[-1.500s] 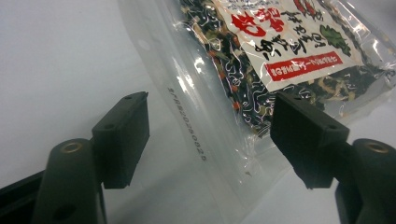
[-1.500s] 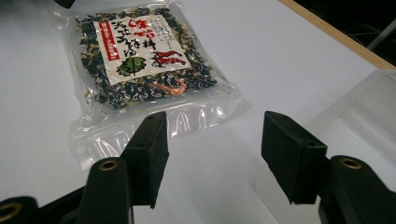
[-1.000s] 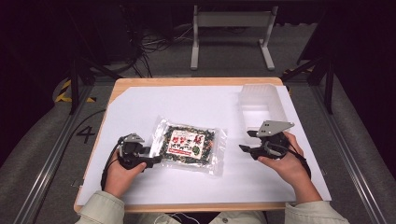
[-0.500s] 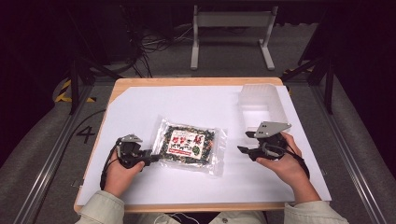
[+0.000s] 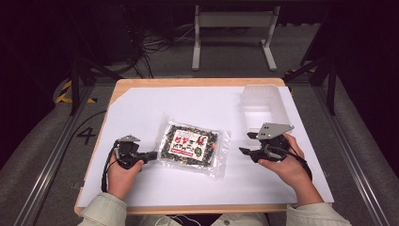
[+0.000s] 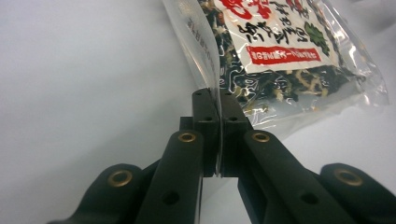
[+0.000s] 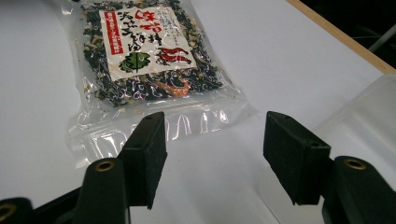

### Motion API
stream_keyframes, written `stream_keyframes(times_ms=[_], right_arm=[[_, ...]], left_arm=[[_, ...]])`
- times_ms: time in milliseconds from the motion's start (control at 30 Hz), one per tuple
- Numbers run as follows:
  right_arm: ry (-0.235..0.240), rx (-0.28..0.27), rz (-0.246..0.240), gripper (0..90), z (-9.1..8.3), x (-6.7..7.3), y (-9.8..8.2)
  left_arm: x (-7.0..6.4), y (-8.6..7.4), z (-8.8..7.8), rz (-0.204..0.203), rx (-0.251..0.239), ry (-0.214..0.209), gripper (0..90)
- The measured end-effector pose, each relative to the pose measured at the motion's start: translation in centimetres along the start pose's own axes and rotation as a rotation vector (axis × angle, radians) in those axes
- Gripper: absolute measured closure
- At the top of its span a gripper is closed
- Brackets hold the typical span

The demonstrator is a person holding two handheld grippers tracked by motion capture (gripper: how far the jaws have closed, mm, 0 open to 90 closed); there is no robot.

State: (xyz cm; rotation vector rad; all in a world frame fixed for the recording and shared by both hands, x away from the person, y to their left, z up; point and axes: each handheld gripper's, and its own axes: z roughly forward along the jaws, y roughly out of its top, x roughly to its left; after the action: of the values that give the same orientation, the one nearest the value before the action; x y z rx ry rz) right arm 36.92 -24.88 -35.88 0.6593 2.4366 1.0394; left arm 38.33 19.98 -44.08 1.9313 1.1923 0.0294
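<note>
Leftmost on the white sheet covering the wooden table, the left gripper sits in the person's left hand, its black body low over the sheet and its tips pointing toward the packet. Its jaws have just been closing, and in the left gripper view they now stand pressed together on the clear sealed edge of the clear plastic packet of dark dried flakes with a red-and-white label, the film pinched flat between the pads. Centre of the sheet, that packet lies flat, tilted slightly, with its left border at the left gripper's tips and its right border near, but apart from, the other gripper. Right of it, the right gripper, carrying a grey three-cornered plate, rests in the person's right hand; in the right gripper view its two black jaws stand well apart with bare sheet between them, and the packet's clear end lies just beyond the left jaw, untouched. Farther right and back, a translucent plastic tub stands on the sheet near the table's right edge.
</note>
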Motion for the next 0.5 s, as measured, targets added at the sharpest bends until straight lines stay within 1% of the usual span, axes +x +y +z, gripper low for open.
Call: stream_keyframes(times_ms=[100, 133, 167, 267, 333, 367, 400, 500], right_arm=[[-0.003, 0.0, 0.002, 39.5, 0.0, 0.0, 0.0], [-0.004, 0.0, 0.003, 39.5, 0.0, 0.0, 0.0], [-0.003, -0.001, 0.001, 39.6, 0.0, 0.0, 0.0], [-0.004, -0.001, 0.0, 39.8, -0.1, 0.0, 0.0], [-0.005, -0.002, -0.001, 40.0, -0.1, 0.0, 0.0], [-0.006, -0.002, -0.002, 40.1, -0.1, 0.0, 0.0], [-0.006, -0.003, -0.002, 40.3, -0.1, 0.1, 0.0], [-0.003, -0.012, 0.0, 40.8, -0.2, 0.1, 0.1]], left_arm=[[-0.3, 0.2, -0.6, 0.017, -0.036, -0.001, 89.5], [-0.4, 0.3, -0.9, 0.03, -0.054, 0.003, 89.5], [-0.7, 0.4, -1.2, 0.027, -0.07, -0.002, 89.6], [-1.2, 0.9, -2.1, 0.036, -0.128, -0.03, 89.6], [-1.5, 1.2, -2.5, 0.044, -0.149, -0.042, 89.6], [-1.6, 1.4, -2.8, 0.062, -0.157, -0.044, 89.6], [-1.9, 1.5, -3.0, 0.055, -0.171, -0.057, 89.7], [-2.6, 2.2, -3.7, 0.081, -0.202, -0.076, 89.7]])
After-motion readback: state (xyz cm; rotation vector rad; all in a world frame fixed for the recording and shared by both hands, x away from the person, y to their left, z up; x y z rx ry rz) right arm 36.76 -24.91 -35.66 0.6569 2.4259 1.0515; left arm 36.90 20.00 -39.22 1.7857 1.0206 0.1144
